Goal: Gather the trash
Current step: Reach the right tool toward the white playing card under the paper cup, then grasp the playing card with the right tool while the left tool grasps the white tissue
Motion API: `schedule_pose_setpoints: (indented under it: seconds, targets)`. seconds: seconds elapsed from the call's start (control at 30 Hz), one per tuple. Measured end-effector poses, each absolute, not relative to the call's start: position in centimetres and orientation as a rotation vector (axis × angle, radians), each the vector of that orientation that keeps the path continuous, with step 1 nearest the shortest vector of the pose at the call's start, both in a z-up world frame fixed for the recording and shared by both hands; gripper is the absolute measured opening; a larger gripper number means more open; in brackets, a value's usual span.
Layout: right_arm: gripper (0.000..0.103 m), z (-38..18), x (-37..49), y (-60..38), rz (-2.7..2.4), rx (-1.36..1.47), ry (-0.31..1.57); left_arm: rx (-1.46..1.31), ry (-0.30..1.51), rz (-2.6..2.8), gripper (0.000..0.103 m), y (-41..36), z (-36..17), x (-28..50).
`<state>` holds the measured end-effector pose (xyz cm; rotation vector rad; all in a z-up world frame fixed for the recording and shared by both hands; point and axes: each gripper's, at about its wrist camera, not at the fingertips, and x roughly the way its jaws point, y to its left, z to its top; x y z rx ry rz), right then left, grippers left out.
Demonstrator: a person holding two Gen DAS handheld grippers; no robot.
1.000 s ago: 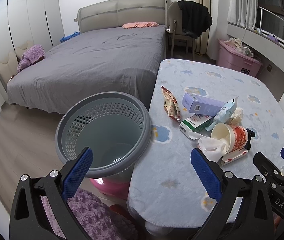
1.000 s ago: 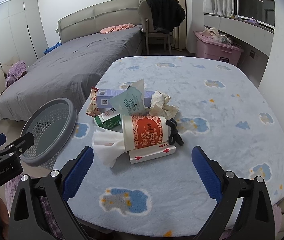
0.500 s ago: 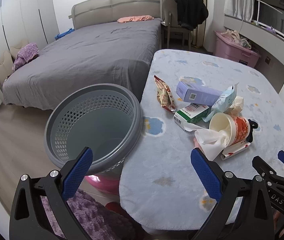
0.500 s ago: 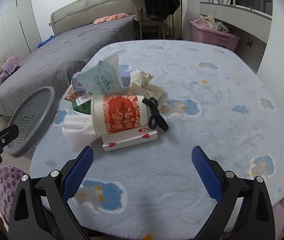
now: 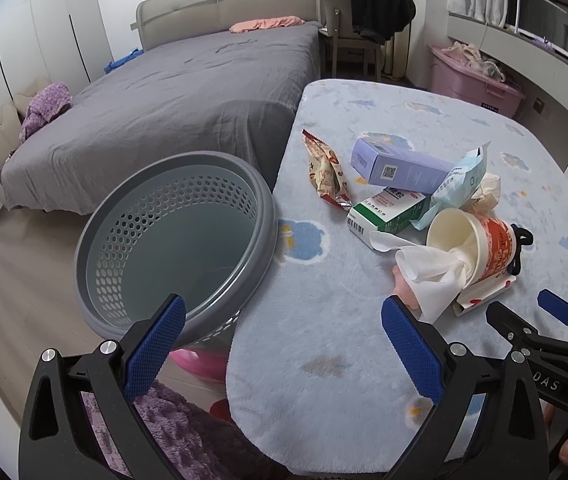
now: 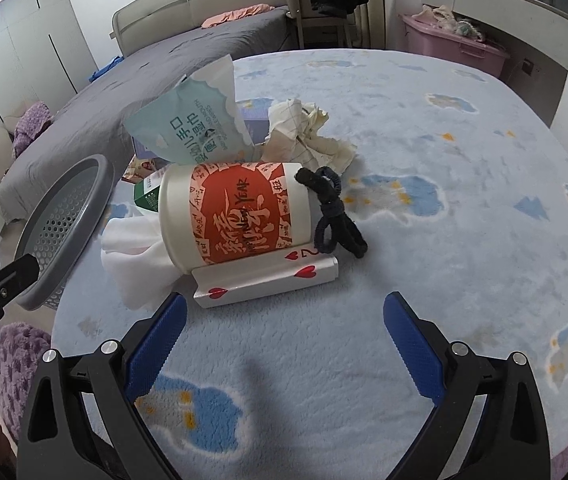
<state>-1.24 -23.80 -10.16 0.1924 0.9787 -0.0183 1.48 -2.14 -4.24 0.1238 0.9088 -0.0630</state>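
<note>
A pile of trash lies on the fluffy blue table [image 5: 323,360]: a red-and-white paper cup [image 6: 236,212] on its side with white tissue [image 6: 136,256] spilling out, a playing-card box [image 6: 268,284], a black hair tie [image 6: 335,216], crumpled paper [image 6: 303,132], a wet-wipe pack [image 6: 196,120], a green box [image 5: 387,208], a purple box [image 5: 399,166] and a snack wrapper [image 5: 323,168]. A grey perforated bin [image 5: 176,240] stands at the table's left edge. My right gripper [image 6: 284,340] is open, just in front of the card box. My left gripper [image 5: 284,344] is open between bin and pile.
A grey bed [image 5: 188,92] stands behind the bin. A chair with a black jacket [image 5: 367,20] and a pink storage box [image 5: 471,80] stand at the back. A purple fluffy cloth [image 5: 164,432] and a pink object [image 5: 200,364] lie below the bin.
My right gripper has moved forward, close to the cup and card box. My left gripper has drifted a little, so the bin sits further left in its view.
</note>
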Motion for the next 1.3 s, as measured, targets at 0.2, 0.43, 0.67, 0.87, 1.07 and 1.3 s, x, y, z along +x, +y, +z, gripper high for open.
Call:
schedule_pose_setpoints:
  seconds: [0.2,0.43,0.67,0.87,1.07,1.3]
  targets:
    - [0.094,-10.9,0.2,-23.0,0.032,0.166,1.016,0.122,0.922,-0.058,0.097,-1.9,-4.5,1.9]
    - [0.094,-11.8,1.1,-22.9,0.014,0.122,1.055,0.123,0.935,-0.058,0.097,-1.9,-4.9,2.4]
    - [0.094,-12.3,2.2,-22.8,0.044,0.113,1.063,0.126,0.938,-0.057,0.097,-2.0,-5.0,2.4]
    - [0.094,-12.5,2.5,-22.3,0.038,0.088,1.061,0.127,0.934,-0.053,0.097,-2.1,-5.0,2.5]
    - [0.093,-12.4,1.3,-21.3,0.051,0.058,1.042,0.131,0.931,-0.052,0.097,-2.3,-5.0,2.4]
    - [0.048,-11.9,-0.1,-22.3,0.015,0.082,1.011,0.136,0.933,-0.057,0.097,-2.5,-5.0,2.2]
